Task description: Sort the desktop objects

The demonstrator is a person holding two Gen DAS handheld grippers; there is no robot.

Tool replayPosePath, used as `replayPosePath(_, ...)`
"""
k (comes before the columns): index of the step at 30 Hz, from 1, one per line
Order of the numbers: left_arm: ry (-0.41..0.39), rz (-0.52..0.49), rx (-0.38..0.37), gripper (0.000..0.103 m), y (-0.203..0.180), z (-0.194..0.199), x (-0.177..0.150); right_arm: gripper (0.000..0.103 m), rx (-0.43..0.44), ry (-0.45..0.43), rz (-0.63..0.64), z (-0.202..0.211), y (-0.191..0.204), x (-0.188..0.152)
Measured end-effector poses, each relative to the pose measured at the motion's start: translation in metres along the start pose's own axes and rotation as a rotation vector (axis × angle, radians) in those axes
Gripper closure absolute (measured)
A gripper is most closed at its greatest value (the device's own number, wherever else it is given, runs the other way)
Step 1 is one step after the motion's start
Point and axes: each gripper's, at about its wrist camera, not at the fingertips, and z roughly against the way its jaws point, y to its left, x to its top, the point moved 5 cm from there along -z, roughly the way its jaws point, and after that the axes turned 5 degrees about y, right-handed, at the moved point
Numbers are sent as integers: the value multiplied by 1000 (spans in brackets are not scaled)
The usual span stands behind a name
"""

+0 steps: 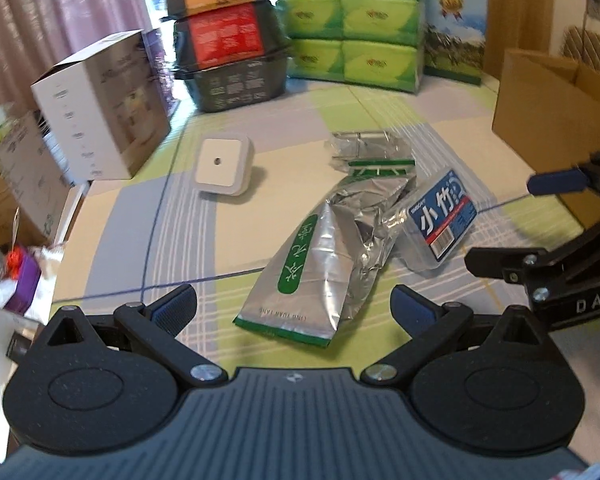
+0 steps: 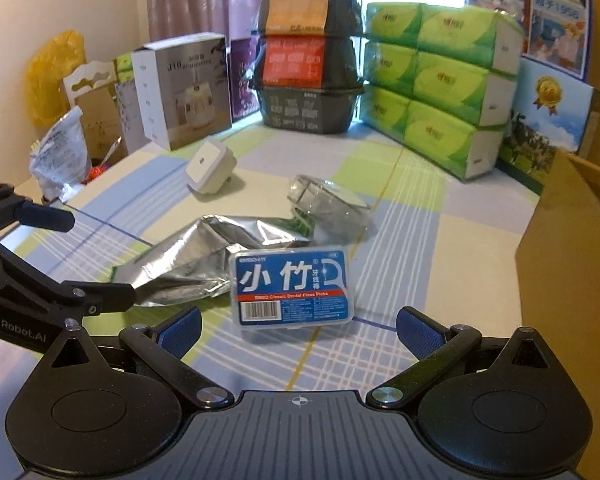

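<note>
A crumpled silver foil pouch with green print lies on the checked tablecloth, just ahead of my open left gripper. The pouch also shows in the right wrist view. A clear floss-pick box with a blue label leans beside the pouch, directly ahead of my open right gripper. The same box sits right of the pouch in the left wrist view. A white square plug and a clear plastic packet lie farther back.
A white appliance box, stacked black food trays and green tissue packs line the far table edge. An open cardboard box stands at the right. Clutter with a purple box sits off the left edge.
</note>
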Motion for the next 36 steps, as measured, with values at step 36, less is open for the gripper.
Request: replayPosePath(36, 20, -288, -23, 3, -34, -57, 20, 21, -84, 109, -93, -32, -36, 8)
